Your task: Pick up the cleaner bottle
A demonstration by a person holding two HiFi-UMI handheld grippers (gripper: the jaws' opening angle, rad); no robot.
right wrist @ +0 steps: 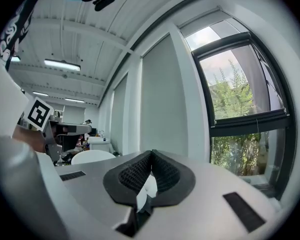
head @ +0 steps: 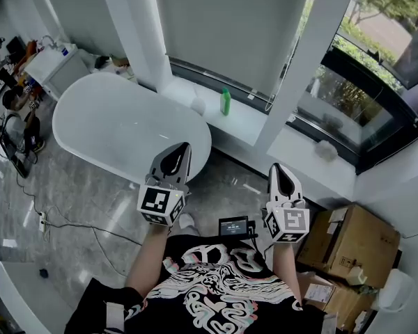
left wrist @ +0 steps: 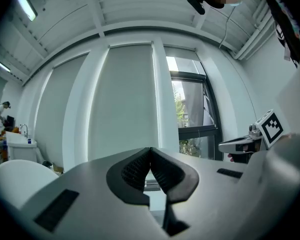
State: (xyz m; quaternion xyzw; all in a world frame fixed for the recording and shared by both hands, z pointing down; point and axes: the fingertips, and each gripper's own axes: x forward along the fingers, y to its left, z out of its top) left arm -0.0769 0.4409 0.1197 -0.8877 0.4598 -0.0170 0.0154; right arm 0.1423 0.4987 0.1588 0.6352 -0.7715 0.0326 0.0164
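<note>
Left tool (head: 183, 149) and right tool (head: 276, 170) both point level, jaws closed together, empty.

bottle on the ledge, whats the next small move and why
Probably move the right gripper forward toward the bottle, opening its jaws on the way. It and the left gripper are shut and empty near the body, while the bottle stands upright on the ledge past the tub.

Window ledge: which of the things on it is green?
The upright bottle, just right of a white rounded thing; the lump farther right is pale grey.
</note>
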